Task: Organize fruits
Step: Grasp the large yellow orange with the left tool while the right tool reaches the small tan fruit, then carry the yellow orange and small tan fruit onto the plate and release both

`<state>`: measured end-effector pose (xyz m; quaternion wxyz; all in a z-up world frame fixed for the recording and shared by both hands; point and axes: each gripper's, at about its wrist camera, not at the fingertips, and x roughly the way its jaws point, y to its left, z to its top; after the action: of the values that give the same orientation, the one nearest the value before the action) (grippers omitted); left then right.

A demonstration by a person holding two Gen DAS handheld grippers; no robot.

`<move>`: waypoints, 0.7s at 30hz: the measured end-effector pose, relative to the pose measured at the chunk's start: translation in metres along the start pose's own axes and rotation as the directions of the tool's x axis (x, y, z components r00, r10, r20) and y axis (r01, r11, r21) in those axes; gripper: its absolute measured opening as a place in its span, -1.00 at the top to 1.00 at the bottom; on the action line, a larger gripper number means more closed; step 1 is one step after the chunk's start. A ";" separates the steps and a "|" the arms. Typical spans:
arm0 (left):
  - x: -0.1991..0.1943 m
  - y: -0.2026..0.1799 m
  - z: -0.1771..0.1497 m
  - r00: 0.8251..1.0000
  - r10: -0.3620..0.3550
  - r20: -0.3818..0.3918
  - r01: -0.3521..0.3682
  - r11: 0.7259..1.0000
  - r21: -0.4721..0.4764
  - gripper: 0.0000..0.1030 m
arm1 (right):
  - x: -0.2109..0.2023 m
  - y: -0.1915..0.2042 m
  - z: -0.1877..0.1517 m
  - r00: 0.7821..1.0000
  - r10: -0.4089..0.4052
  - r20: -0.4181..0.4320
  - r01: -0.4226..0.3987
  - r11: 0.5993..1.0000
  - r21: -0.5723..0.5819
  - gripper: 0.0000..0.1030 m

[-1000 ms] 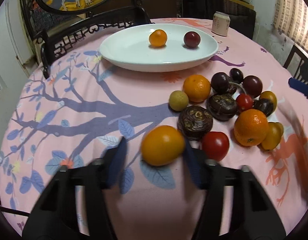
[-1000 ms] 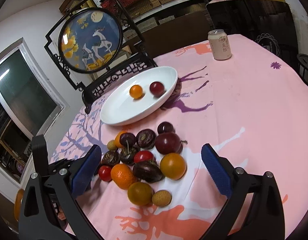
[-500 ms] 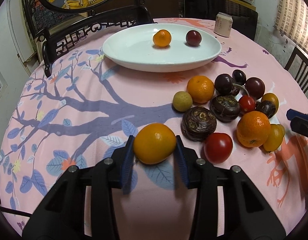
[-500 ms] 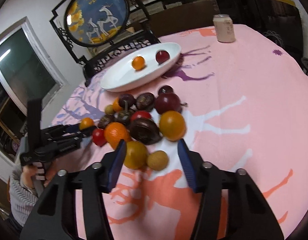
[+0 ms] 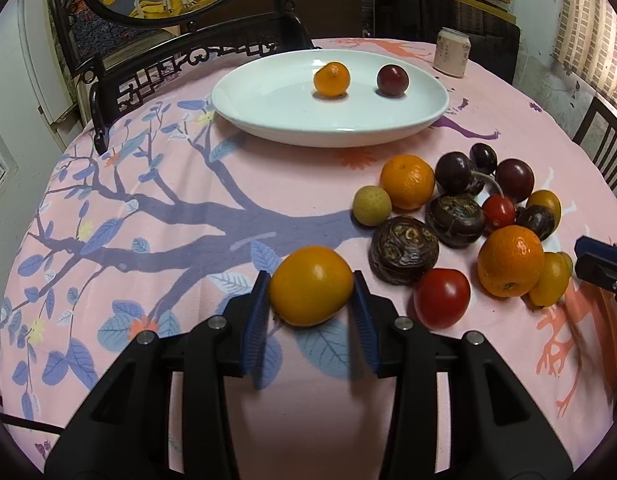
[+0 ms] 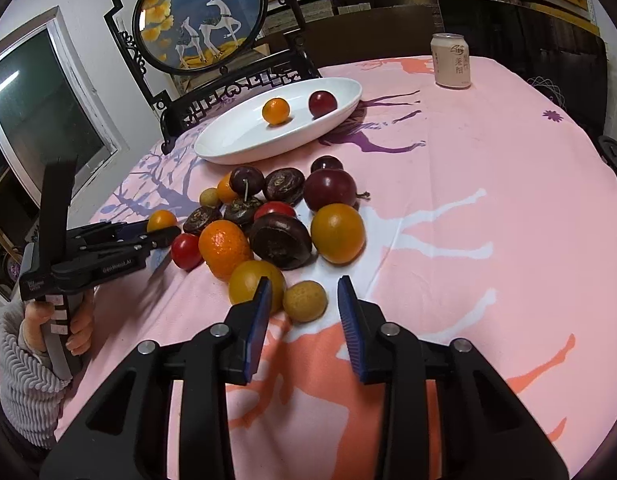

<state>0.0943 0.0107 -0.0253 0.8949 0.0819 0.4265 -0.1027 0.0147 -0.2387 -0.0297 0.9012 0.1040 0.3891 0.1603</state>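
Note:
My left gripper [image 5: 311, 300] is shut on a yellow-orange tomato [image 5: 311, 285], just above the pink cloth left of the fruit pile; it also shows in the right wrist view [image 6: 161, 220]. The white plate [image 5: 268, 116] at the back holds a small orange [image 5: 331, 79] and a dark red plum [image 5: 392, 80]. My right gripper [image 6: 304, 298] is open around a small tan longan [image 6: 305, 301] at the near edge of the pile, pads apart from it. A yellow fruit [image 6: 252, 280] lies just left of its left pad.
The pile holds oranges [image 6: 224, 247], red tomatoes [image 5: 442, 298], dark passion fruits [image 6: 281, 241] and plums [image 6: 330, 190]. A drink can [image 6: 451, 61] stands at the far right. A framed deer screen [image 6: 204, 16] and a dark chair stand behind the plate.
My left gripper has closed on the yellow-orange tomato. My right gripper has come down and forward to the pile and narrowed around the longan.

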 end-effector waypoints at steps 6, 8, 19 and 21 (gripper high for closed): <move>0.003 -0.002 -0.001 1.000 0.019 -0.009 -0.019 1.000 0.012 0.19 | 0.016 0.007 -0.004 0.997 -0.035 -0.072 0.032 0.999 -0.042 0.30; 0.003 -0.002 -0.001 1.000 0.020 -0.009 -0.020 1.000 0.013 0.19 | 0.020 0.009 -0.003 0.996 -0.052 -0.069 0.048 0.997 -0.054 0.30; 0.003 -0.007 -0.002 0.999 0.036 0.006 -0.036 0.999 0.027 0.21 | 0.018 0.008 -0.001 0.997 -0.057 -0.044 0.055 0.997 -0.053 0.52; -0.002 -0.004 0.001 0.999 0.037 0.013 -0.037 0.999 0.015 0.21 | 0.010 0.005 0.002 0.998 -0.055 -0.007 0.055 0.998 -0.037 0.52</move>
<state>0.0927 0.0065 -0.0239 0.8988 0.0959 0.4183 -0.0898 0.0211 -0.2306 -0.0335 0.9054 0.0762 0.3924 0.1429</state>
